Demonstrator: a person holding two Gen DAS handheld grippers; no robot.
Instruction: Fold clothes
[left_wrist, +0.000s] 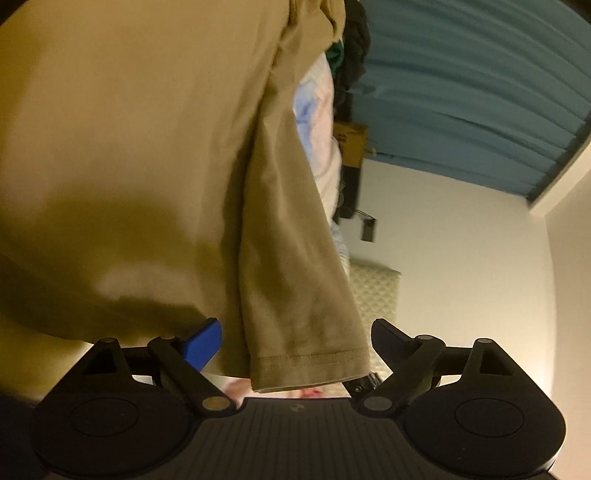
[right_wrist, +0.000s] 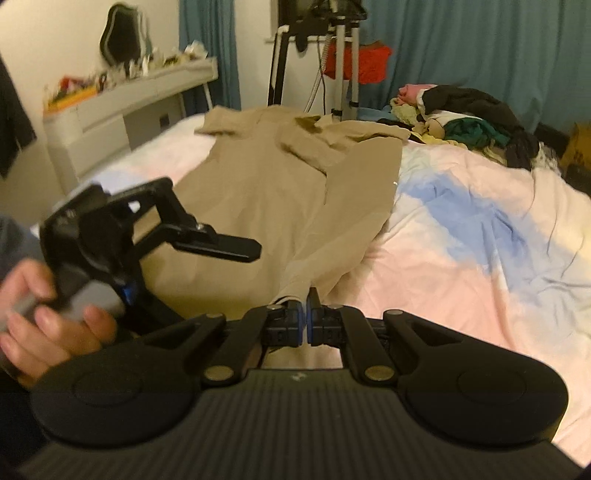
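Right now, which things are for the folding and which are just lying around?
For the folding:
- tan cotton shirt spread on the bed
- right gripper, shut on the shirt's sleeve end
- left gripper, open, the hemmed sleeve between its fingers

Just lying about:
- dark heap of mixed clothes
- silver tripod
- red cloth
- pink and blue bedsheet

shirt (right_wrist: 280, 192): matt tan cloth | tool (right_wrist: 306, 314): matt black plastic

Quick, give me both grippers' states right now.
Left gripper: open, shirt sleeve between its fingers, not pinched.
Right gripper: shut on the tan shirt.
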